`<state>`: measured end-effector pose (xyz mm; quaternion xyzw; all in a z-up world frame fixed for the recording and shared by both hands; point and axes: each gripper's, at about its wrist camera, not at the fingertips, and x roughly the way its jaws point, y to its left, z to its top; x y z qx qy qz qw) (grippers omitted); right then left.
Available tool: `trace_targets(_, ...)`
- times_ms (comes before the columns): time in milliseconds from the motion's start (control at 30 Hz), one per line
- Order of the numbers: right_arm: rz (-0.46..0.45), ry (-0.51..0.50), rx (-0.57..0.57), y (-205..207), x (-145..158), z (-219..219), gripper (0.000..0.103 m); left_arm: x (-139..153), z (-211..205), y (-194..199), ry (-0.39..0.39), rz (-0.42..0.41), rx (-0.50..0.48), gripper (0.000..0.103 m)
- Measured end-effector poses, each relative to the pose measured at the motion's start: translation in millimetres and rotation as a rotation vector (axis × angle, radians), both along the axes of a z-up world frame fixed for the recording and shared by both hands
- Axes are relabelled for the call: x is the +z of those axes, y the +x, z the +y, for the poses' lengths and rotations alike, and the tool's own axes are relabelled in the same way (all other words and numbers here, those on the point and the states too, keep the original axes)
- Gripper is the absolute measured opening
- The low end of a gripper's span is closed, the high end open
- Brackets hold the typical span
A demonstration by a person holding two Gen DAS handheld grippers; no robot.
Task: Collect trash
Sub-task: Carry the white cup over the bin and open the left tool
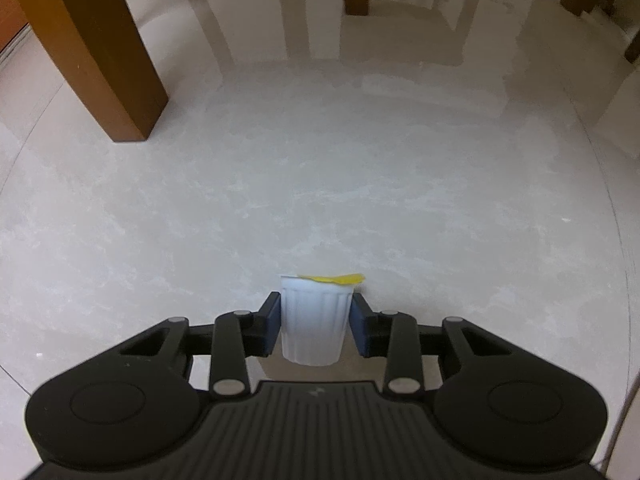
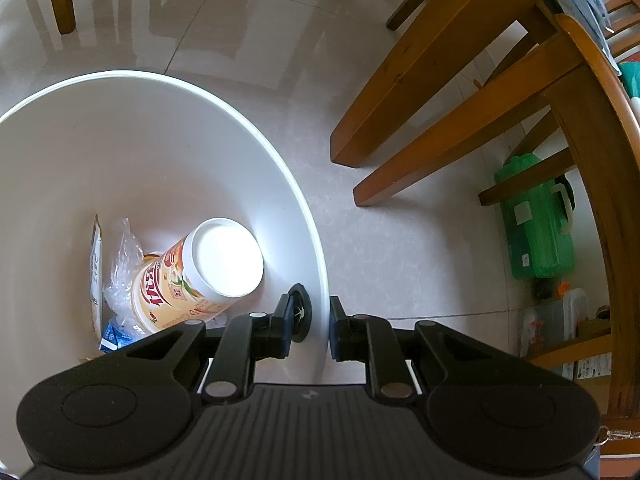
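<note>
Pale tiled floor (image 1: 320,160), left hand-held gripper (image 1: 316,322) clamping ribbed white cup (image 1: 314,324), right hand-held gripper (image 2: 308,326) gripping white bin (image 2: 256,128) rim

Left wrist view: the ribbed white cup (image 1: 313,322) has its sides covered by the blue pads (image 1: 272,326); its bottom edge blurs into the floor. Wooden legs (image 1: 92,48) are cut off at the top edge. Right wrist view: the tongs' body hides the white bin (image 2: 168,92)'s near wall and part of the blue carton (image 2: 114,338). Print on the yoghurt-style cup (image 2: 192,280) is too small to read.
</note>
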<state>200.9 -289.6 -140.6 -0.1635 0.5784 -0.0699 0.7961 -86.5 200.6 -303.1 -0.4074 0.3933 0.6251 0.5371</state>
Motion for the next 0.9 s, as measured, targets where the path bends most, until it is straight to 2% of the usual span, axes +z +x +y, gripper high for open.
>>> trace_targets(233,0.006,0.015,-0.014,2,0,-2,0.020,38,-16,11,-0.001,-0.008,-0.090,0.035)
trace_targets(433,0.006,0.018,-0.014,3,0,-2,0.020,91,-43,33,-0.003,0.004,-0.261,0.035)
trace_targets(600,0.004,0.022,-0.013,4,0,-2,0.020,146,-73,58,0.005,-0.013,-0.407,0.035)
trace_targets(767,0.001,0.029,-0.016,4,-1,-2,0.020,213,-107,96,0.031,-0.075,-0.564,0.035)
trace_targets(900,0.002,0.030,-0.014,4,-1,-2,0.020,266,-135,133,0.101,-0.107,-0.704,0.035)
